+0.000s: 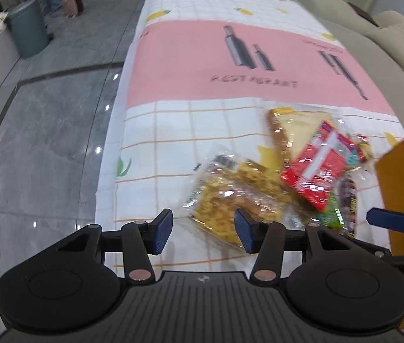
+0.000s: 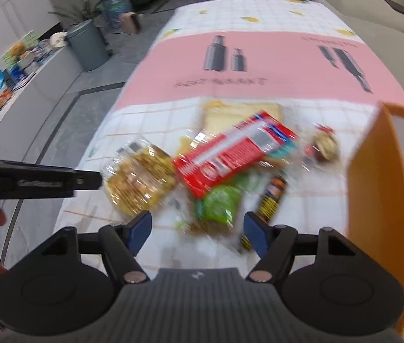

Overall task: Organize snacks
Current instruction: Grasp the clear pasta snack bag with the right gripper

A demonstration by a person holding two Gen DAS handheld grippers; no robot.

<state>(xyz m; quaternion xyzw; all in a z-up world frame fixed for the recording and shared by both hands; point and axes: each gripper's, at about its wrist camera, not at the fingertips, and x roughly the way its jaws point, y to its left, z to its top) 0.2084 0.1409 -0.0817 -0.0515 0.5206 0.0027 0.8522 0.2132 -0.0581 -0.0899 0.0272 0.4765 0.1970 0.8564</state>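
The tablecloth (image 1: 190, 131) looks like smooth printed vinyl or oilcloth with a faint sheen, and the floor (image 1: 47, 131) beside it is glossy polished grey stone tile that mirrors the ceiling lights. The bag of yellow snacks (image 2: 140, 177) is wrapped in clear, crinkly, shiny plastic film, the red packet (image 1: 317, 168) is glossy printed foil or plastic, and the orange box (image 2: 379, 188) looks like matt card. The left gripper (image 1: 203, 230) is matt black plastic with ribbed blue pads (image 1: 163, 230) and small metal pins, and the sofa (image 1: 396, 37) is beige cloth.

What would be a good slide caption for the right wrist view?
Open right hand-held gripper above a snack pile: red box, green bag, clear bag, beside an orange box.
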